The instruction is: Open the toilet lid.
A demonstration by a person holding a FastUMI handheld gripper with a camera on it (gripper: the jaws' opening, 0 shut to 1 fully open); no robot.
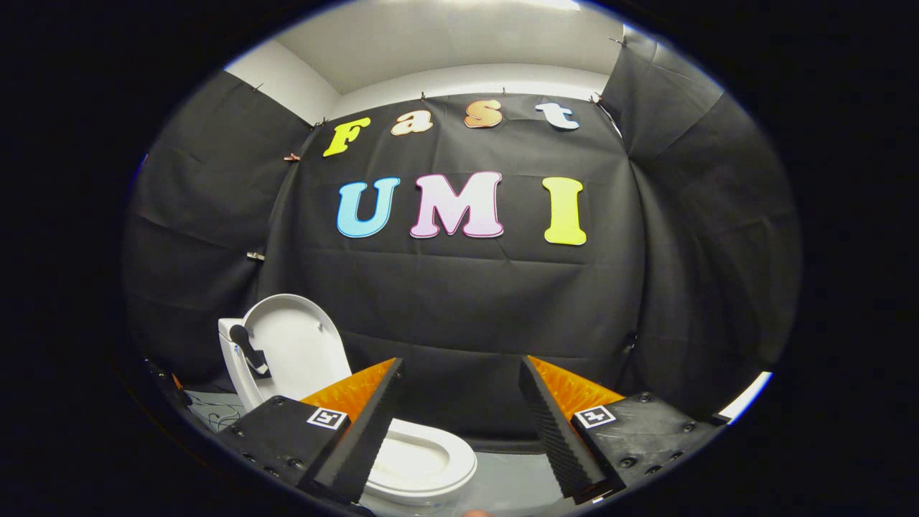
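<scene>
- Ribbed pads line the inner faces of the gripper [459, 416], whose two fingers stand wide apart with nothing held between them.
- Each finger base carries a small square marker tag.
- Below and ahead of the fingers sits a white toilet [413, 459], its seat partly hidden by one finger.
- Its lid [298, 348] stands raised, leaning back against the tank.
- Grey floor [506, 481] lies beside the bowl, with black cloth [459, 316] hanging behind everything.
</scene>
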